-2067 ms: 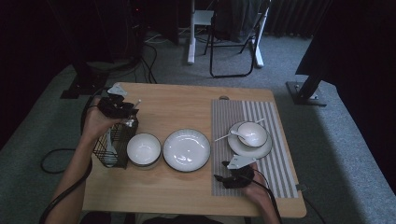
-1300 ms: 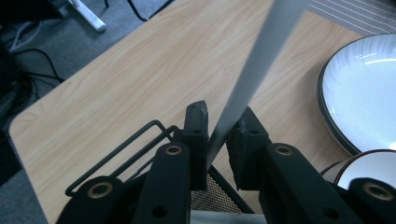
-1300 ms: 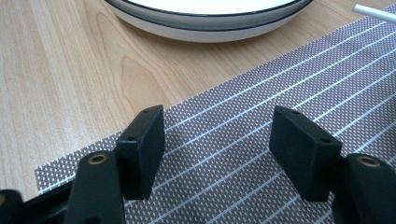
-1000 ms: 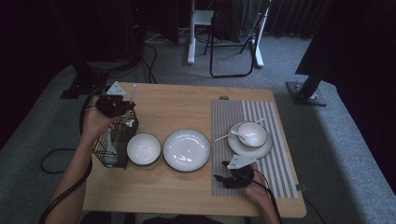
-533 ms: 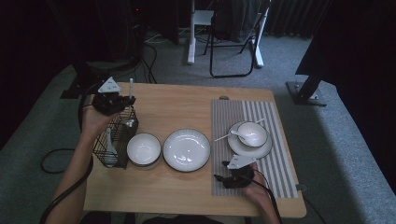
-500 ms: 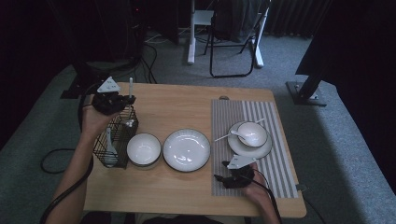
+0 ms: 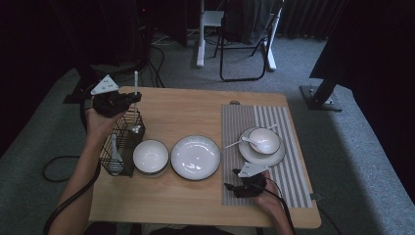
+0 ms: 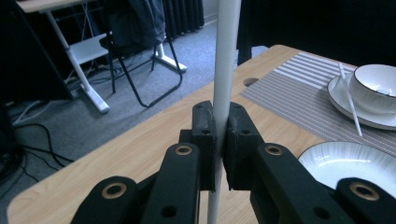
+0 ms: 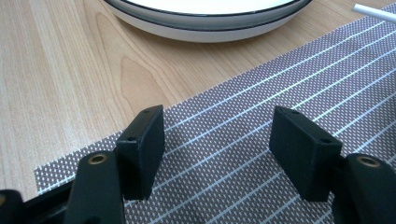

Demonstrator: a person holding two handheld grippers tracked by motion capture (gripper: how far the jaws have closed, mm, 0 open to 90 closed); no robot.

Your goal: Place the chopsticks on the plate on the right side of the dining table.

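Observation:
My left gripper [image 7: 131, 98] [image 8: 220, 127] is shut on a long white utensil handle [image 7: 135, 84] [image 8: 227, 56], which it holds upright over the far end of the black wire basket [image 7: 106, 152]. The utensil's lower end hangs at the basket's rim. Another white spoon [image 7: 114, 152] stands inside the basket. My right gripper [image 7: 232, 188] [image 9: 217, 149] rests open on the striped placemat [image 7: 288, 171] [image 9: 224, 186] near the table's front edge, with nothing between its jaws.
A small white bowl [image 7: 150, 156] and a white plate [image 7: 195, 156] [image 9: 205, 14] sit mid-table. On the placemat a bowl on a saucer [image 7: 265, 141] [image 8: 373, 88] holds a spoon, with a white stick [image 7: 234, 143] leaning on it. A chair [image 7: 244, 44] stands beyond the table.
My left gripper has risen and moved toward the far edge, drawing the white utensil up out of the basket. The right gripper has stayed still.

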